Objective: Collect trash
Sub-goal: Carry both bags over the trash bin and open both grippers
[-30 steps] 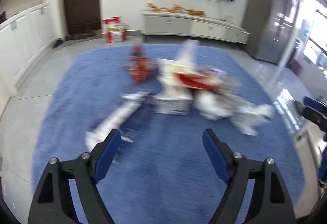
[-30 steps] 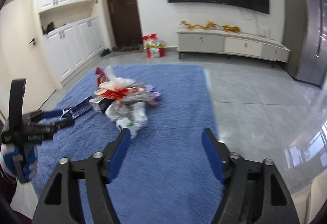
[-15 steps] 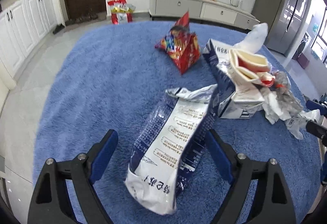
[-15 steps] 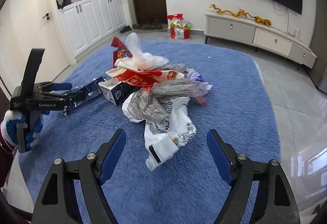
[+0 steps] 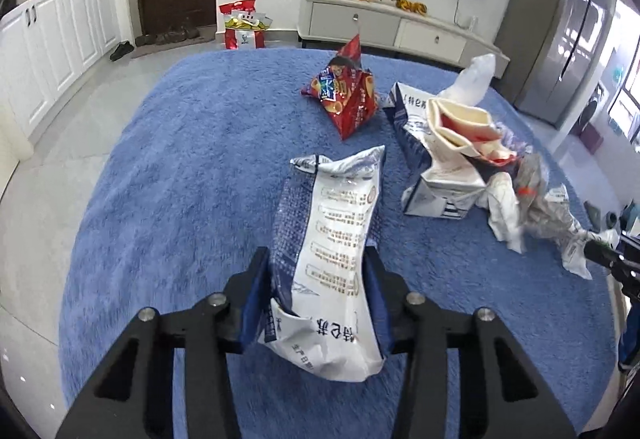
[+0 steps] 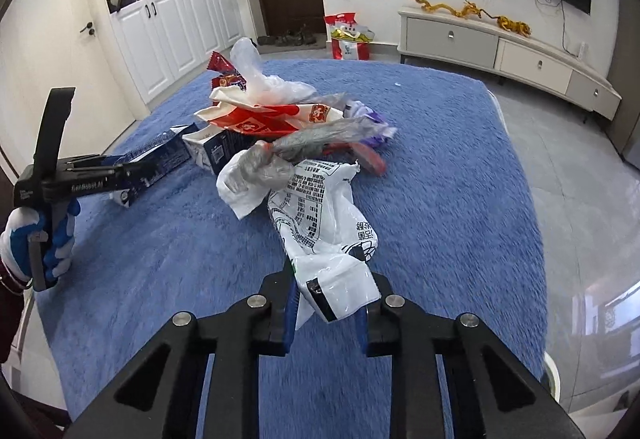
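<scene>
Left hand-held gripper pinches blue-white snack bag.

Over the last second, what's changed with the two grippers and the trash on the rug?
Both grippers moved in on the pile and closed. The left gripper now clamps the blue-and-white bag; the right gripper pinches the white printed bag. The red snack bag, carton and blue rug stayed put.

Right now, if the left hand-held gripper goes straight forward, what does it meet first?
Beyond the blue-and-white bag its left hand-held gripper already clamps, probably the red snack bag further along the blue rug; depth is unclear.
</scene>
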`<state>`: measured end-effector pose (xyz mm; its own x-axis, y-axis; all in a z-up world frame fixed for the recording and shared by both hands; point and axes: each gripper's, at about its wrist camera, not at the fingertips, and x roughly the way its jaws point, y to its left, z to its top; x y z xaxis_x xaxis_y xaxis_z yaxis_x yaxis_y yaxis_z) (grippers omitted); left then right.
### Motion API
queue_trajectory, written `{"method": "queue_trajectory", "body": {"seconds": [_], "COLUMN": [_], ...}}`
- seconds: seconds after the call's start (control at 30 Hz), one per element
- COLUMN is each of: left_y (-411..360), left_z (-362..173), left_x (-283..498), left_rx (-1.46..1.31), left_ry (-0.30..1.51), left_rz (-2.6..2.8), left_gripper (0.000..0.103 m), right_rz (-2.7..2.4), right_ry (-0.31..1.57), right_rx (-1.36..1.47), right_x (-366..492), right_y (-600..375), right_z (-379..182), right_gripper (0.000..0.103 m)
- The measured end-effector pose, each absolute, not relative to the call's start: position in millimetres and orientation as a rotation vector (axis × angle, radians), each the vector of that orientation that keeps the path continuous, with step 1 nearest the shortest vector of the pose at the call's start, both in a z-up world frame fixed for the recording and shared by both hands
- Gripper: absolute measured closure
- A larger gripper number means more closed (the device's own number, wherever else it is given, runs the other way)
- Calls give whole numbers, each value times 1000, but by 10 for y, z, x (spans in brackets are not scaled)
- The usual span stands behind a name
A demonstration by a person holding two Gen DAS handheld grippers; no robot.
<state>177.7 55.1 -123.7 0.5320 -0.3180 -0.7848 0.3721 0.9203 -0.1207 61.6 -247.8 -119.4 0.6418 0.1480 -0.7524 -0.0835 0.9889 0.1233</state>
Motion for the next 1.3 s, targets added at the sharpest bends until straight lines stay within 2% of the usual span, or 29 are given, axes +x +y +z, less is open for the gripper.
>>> {"method": "queue_trajectory", "body": {"seconds": [0.37,0.57,0.9,1.3], "left_y": [474,72,-1324,-3216], "left_z": [-885,-578,-543,-966], "left_x": [1084,713,355,-112], "left_rx": [47,84,238,512], "left_ry": [853,795,821,928], "left_rz": [-470,-584,-845,-1058], "left_gripper": [60,60,60,60], "right_rz": [99,23,-216,-411], "right_ry": [770,713,725,866], "right_rx": [162,202,271,449], "right_x": [-128,-521,-1145,-1491], "right_y": [-2759,-3045,-3863,-4642], "right_z": [-882,-763,-939,-1806], "right_gripper": [81,81,81,80]}}
